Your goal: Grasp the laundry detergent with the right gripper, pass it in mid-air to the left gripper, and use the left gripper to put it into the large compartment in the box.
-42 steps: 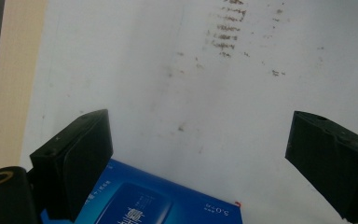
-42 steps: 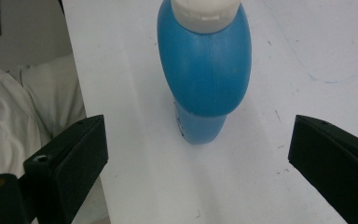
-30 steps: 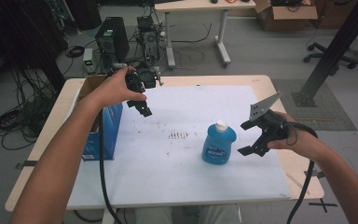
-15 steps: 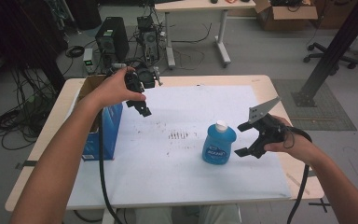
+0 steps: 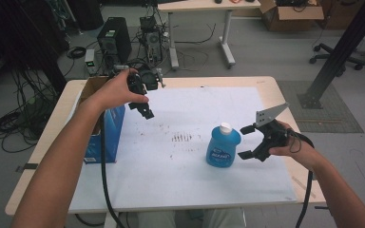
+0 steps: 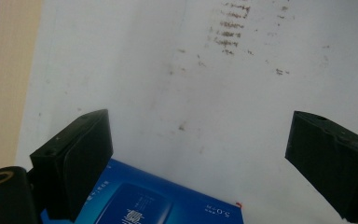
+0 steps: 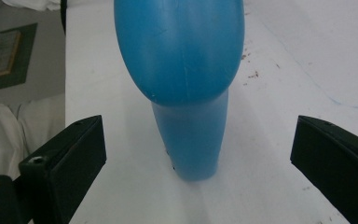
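Change since a second ago: the right gripper [image 5: 248, 141] has slid in toward the blue bottle [image 5: 222, 146]; the left gripper [image 5: 142, 108] and the bottle have kept their places.
Right gripper: jaws spread wide, one to each side of the bottle's base without touching it, holding nothing; it sits just beside the bottle, toward the counter's right edge.
Right gripper view: the bottle [image 7: 186, 88] stands between the two black jaws, with white sheet showing on both sides of it.
Blue bottle: upright on the white sheet [image 5: 180, 175], right of the counter's middle, white cap closed on top, a label on its front; what is inside cannot be told.
Left gripper: held above the counter near its far left corner, jaws wide apart, gripping nothing.
Left gripper view: between the jaws lies stained white sheet, with the printed top of the blue box [image 6: 144, 200] low in the view.
Blue box: stands at the counter's [image 5: 271, 90] left edge [image 5: 105, 135], its cardboard-coloured top flaps open; the person's left forearm covers much of it, so its contents cannot be seen.
White sheet: covers most of the counter, with brown marks near its middle.
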Motion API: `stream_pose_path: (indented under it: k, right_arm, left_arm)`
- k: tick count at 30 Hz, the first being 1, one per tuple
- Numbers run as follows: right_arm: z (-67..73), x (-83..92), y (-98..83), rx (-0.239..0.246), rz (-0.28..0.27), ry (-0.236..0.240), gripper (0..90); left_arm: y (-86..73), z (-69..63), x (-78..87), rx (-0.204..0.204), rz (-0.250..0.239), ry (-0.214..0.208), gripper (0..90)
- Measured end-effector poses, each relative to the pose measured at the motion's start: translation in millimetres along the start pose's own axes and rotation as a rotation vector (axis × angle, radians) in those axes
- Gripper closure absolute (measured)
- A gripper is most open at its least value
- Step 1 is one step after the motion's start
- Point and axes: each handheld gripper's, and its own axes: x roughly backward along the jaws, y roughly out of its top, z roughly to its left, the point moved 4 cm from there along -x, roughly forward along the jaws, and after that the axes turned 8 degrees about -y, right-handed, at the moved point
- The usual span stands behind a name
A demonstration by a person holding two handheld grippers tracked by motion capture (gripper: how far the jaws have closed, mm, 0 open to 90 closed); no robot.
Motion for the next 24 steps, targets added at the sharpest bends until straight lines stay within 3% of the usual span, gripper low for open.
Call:
stream_pose_path:
  k: [6,24]
  right_arm:
    - [-2.7,-0.2,-4.0,-0.001,-0.046,0.002,2.7]
    - [-6.3,-11.4,-14.9,-0.025,-0.088,-0.001,2.3]
  left_arm:
    - [-0.4,0.8,-1.5,0.001,0.002,-0.002,7.6]
    - [-0.6,1.6,-6.7,0.004,0.005,-0.011,7.7]
